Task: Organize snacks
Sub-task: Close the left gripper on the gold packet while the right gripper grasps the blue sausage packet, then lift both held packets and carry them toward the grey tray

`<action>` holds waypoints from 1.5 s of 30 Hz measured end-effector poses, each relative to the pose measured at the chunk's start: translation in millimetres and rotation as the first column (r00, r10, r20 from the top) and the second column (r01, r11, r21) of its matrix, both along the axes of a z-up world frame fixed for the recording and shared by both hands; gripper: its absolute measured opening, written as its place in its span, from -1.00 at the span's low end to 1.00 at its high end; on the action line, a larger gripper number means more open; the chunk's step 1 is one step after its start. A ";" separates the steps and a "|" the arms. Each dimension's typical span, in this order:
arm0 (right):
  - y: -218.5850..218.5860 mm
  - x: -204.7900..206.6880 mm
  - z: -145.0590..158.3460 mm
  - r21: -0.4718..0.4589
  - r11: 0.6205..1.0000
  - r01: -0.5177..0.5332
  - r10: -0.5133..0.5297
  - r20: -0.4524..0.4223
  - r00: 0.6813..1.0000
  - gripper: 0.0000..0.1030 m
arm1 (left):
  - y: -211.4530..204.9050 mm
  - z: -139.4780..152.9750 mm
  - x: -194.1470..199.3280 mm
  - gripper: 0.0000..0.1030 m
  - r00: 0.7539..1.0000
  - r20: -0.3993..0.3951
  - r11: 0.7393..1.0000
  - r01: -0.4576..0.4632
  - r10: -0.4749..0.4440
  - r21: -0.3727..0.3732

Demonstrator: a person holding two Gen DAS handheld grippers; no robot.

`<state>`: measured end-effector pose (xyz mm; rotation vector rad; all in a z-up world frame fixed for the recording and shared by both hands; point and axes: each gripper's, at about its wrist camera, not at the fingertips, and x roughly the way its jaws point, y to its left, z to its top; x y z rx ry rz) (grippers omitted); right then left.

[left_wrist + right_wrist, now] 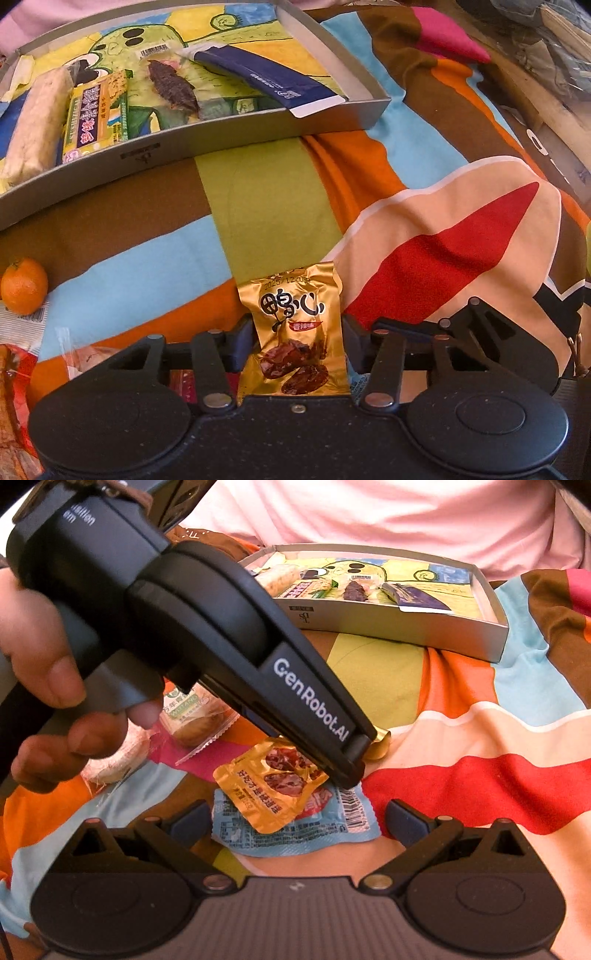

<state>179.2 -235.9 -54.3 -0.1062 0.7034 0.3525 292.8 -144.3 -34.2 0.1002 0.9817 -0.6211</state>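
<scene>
My left gripper (pixel 298 326) is shut on a gold snack packet (pixel 295 332) printed with black characters and a picture of brown meat. In the right wrist view the same gold packet (pixel 266 786) is pinched at the tip of the left gripper (pixel 351 768), over a light blue packet (pixel 351 823). My right gripper (pixel 297 812) is open, one finger on each side of the blue packet, touching nothing. The grey cardboard tray (pixel 147 158) lies beyond and holds a pale rice bar (pixel 37 122), a yellow-green bar (pixel 96 114), a dark snack in clear wrap (pixel 173 86) and a navy packet (pixel 266 79).
Everything rests on a rumpled, multicoloured blanket (pixel 443 240). A small orange (pixel 24 286) and a red packet (pixel 11 387) lie at the left. Two clear-wrapped pastries (pixel 195 716) sit under the hand (pixel 55 686) that holds the left gripper. A person in pink sits behind the tray (pixel 369 620).
</scene>
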 end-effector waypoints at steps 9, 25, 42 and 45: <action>7.8 -2.5 1.5 -0.065 0.998 -0.022 0.021 -0.012 1.000 0.99 | 36.1 1.8 -6.6 -0.06 0.997 -0.019 0.997 -0.073 0.073 -0.007; 22.1 6.2 -1.7 -0.123 0.990 -0.070 0.070 -0.002 0.998 0.98 | 92.5 -0.1 -18.3 -0.07 0.986 -0.074 0.989 -0.150 0.149 -0.011; 2.3 -23.7 22.9 -0.231 0.957 -0.175 0.154 -0.108 0.982 0.80 | 92.1 -8.5 -57.9 -0.02 0.981 -0.130 0.989 -0.145 0.146 0.017; 6.6 -26.3 19.9 -0.247 0.953 -0.173 0.156 -0.084 0.984 0.87 | 89.1 -10.1 -58.0 0.04 0.981 -0.126 0.989 -0.143 0.145 0.029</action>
